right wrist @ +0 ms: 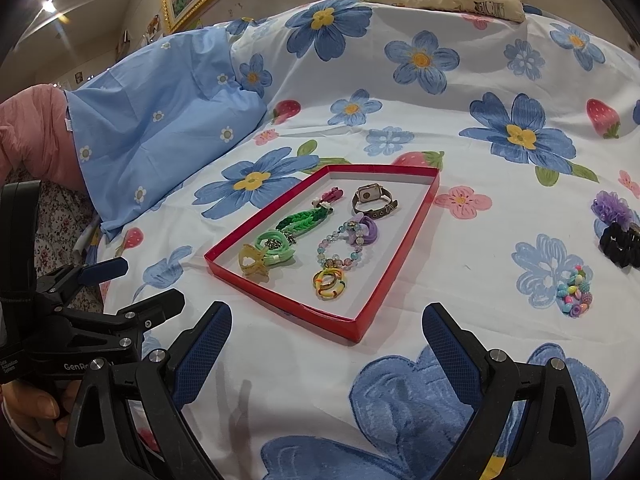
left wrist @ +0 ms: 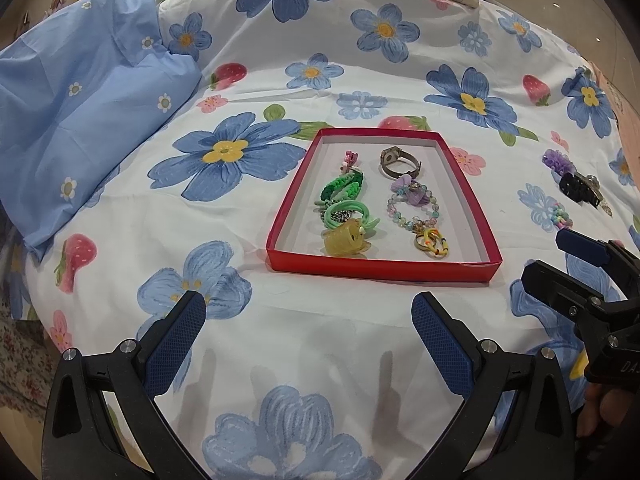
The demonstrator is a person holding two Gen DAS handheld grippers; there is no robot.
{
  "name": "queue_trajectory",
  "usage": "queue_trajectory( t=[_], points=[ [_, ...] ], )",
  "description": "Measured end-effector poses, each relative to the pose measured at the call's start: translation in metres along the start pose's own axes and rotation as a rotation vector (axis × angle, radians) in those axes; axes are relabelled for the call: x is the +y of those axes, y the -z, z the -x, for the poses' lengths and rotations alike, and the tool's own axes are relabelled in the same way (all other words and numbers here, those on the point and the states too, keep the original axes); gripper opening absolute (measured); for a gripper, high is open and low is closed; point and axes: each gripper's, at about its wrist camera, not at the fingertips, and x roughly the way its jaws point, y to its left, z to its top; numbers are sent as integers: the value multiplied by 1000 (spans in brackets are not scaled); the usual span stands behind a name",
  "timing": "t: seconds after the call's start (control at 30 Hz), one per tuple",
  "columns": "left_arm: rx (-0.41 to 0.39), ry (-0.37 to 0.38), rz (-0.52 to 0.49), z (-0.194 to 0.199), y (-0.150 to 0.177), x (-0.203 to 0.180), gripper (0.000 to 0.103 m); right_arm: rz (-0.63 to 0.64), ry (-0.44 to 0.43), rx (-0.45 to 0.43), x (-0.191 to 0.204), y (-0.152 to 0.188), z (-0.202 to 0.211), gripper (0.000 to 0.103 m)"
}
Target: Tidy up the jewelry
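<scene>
Beads (right wrist: 576, 290) lie ahead-right of the right gripper (right wrist: 326, 350) (fingers spread, empty), nearer it than the left gripper (left wrist: 308, 338), equally spread.

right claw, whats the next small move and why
Probably reach the right claw, open and empty, right toward the multicoloured bead bracelet. It lies on the bedspread outside the red tray, nearer than the black scrunchie and the purple one.

The black scrunchie (right wrist: 622, 246) is cut by the frame edge; the green cords' (left wrist: 340, 210) tangle is unreadable.
</scene>
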Motion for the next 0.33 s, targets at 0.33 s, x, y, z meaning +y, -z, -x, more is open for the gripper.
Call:
queue_trajectory(
  t=[0.33],
  points=[
    [31, 17, 8, -14, -1, -4, 103, -19, -2, 21, -6, 0, -8, 98]
  ],
)
